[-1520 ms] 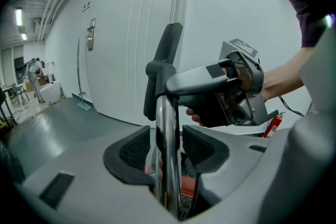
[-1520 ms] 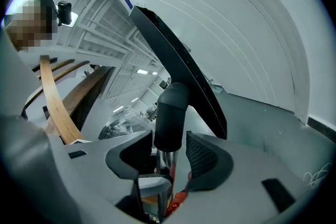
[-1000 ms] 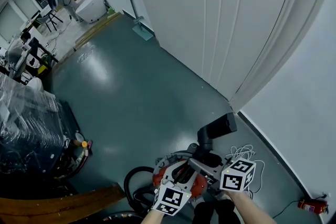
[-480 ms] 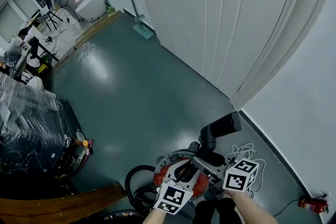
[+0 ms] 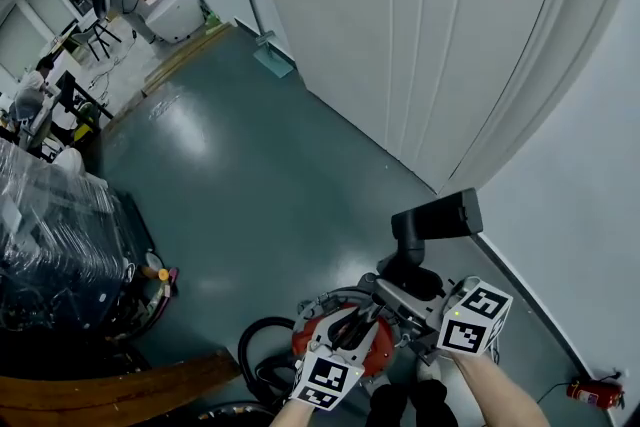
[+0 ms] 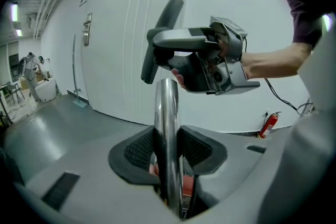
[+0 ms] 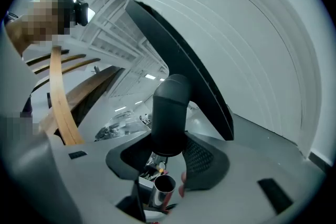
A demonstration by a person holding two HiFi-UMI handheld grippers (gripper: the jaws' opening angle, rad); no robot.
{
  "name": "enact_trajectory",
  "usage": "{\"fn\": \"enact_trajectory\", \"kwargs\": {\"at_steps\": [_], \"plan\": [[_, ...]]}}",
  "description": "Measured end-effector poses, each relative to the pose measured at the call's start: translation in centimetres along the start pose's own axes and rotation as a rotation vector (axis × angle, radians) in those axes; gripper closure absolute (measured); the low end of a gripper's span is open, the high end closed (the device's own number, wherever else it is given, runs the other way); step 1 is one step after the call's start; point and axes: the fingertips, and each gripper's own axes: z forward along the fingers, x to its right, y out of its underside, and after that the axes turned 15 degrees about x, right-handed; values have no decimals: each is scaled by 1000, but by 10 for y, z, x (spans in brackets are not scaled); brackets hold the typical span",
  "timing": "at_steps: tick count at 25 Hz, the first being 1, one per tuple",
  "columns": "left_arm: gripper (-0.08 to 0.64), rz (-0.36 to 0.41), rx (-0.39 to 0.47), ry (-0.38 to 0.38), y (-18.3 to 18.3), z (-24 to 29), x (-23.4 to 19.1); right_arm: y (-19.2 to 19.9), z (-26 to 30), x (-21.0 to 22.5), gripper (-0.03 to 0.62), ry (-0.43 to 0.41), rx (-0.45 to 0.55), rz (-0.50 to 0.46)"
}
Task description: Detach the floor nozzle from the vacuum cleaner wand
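Note:
My right gripper (image 7: 168,152) is shut on the round neck of the black floor nozzle (image 7: 170,107), which stands up between the pads. The head view shows the floor nozzle (image 5: 437,218) lifted above the red vacuum cleaner body (image 5: 340,335), close to the white door. My left gripper (image 6: 168,149) is shut on the shiny metal wand (image 6: 168,123), which runs upright between its pads. The wand's open end (image 7: 164,186) lies just below the nozzle neck, apart from it. In the left gripper view the right gripper (image 6: 210,63) holds the nozzle just above the wand's top.
A white door (image 5: 420,35) and wall stand right behind the nozzle. A red fire extinguisher (image 5: 590,393) lies by the wall at the right. A black hose (image 5: 262,355), a wooden plank (image 5: 120,390) and plastic-wrapped equipment (image 5: 50,245) are at the left.
My right gripper has risen and gone right with the nozzle, which has come away from the wand's end. The left gripper and the wand have stayed put.

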Motion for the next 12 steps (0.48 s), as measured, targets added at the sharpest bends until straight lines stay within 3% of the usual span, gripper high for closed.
{"fn": "enact_trajectory", "kwargs": {"at_steps": [5,12], "plan": [[387,-4,32,-17,-20,-2,2,-10,-4,-2,405,12,21,27],[367,-58,155,-51,-98,-18,6,-48,-13,-24,405,6,13,20]]}}
